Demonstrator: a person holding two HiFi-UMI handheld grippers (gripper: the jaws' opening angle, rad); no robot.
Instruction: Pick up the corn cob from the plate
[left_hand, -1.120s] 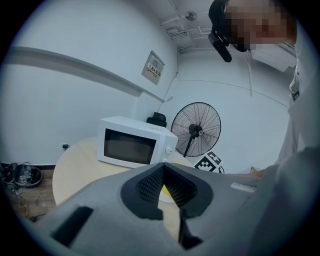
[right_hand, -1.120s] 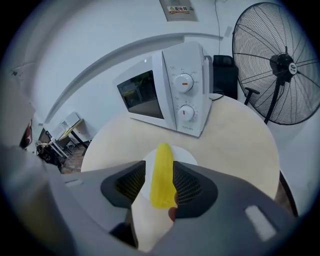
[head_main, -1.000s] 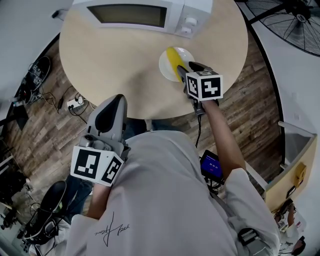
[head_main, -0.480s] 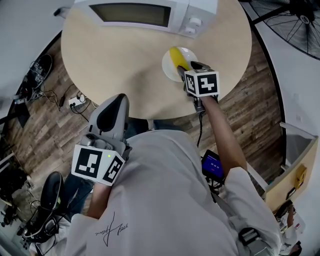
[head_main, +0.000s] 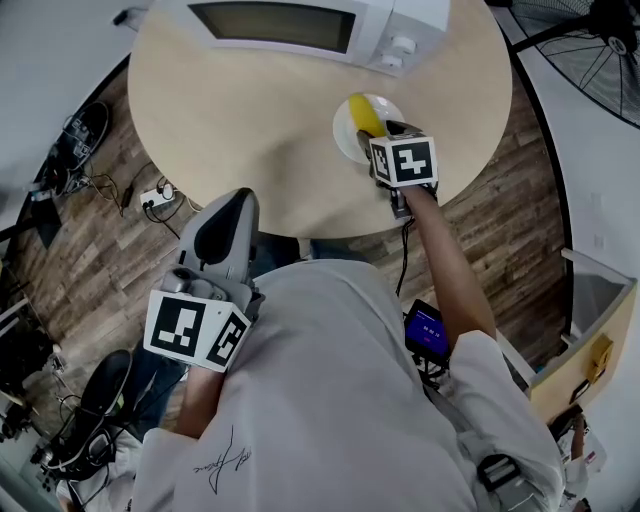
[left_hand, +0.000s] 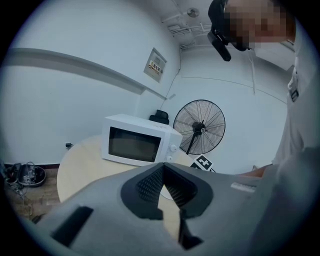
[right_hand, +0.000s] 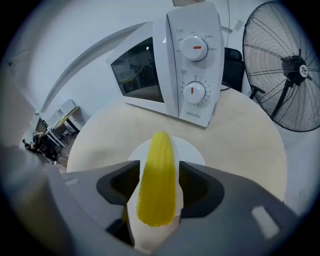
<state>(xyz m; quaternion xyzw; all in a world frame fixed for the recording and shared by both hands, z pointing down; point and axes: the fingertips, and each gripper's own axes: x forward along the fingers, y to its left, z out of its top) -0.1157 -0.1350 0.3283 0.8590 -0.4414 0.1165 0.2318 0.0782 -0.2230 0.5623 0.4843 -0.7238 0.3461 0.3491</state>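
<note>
right gripper (right_hand: 159, 170): jaws just been opening, spread astride corn cob (right_hand: 157, 185) on white plate (right_hand: 192, 150) | left gripper (left_hand: 162, 167): jaws together, empty

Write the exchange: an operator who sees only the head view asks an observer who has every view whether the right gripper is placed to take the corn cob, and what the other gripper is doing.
Operator: Is the corn cob between the jaws? I can't see them from above.
Observer: Yes. In the right gripper view it lies lengthwise between the right gripper's open jaws, which have just been opening.
Operator: And the left gripper?
Observer: Its own view shows its jaws together, with nothing between them.
</note>
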